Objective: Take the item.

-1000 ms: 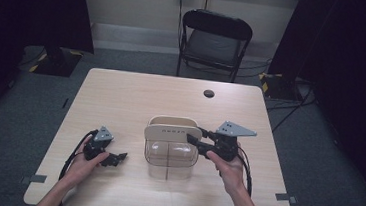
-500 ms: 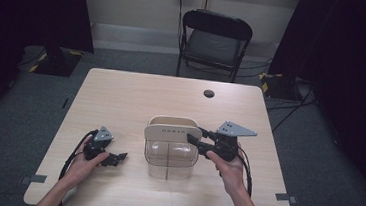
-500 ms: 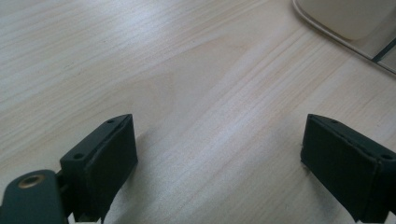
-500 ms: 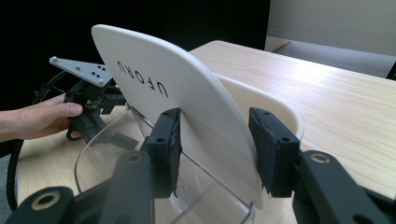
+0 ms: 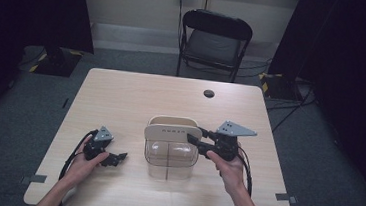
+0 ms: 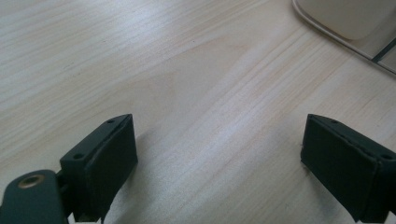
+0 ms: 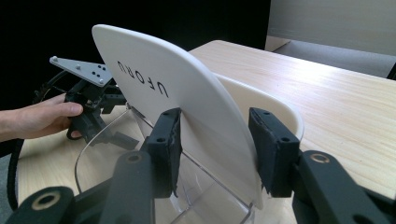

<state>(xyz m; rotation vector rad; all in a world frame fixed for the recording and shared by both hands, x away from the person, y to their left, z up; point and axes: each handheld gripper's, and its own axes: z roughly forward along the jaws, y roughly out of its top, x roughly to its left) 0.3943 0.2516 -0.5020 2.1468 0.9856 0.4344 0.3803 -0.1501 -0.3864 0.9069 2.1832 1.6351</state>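
Nothing has shifted over the last second. The right gripper (image 7: 215, 149) stays with its jaws astride the cream plastic lid (image 7: 187, 107), raised over the clear plastic container (image 5: 170, 154) at mid-table, apparently not clamped. The left gripper (image 6: 224, 163) rests open on the light wooden table (image 5: 121, 97).

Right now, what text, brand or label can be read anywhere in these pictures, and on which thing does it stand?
"UFORU": dark letters on the white lid panel of the clear container, straddled by the right gripper.
The same lettering in the high view is too small to read.
No other text is readable.
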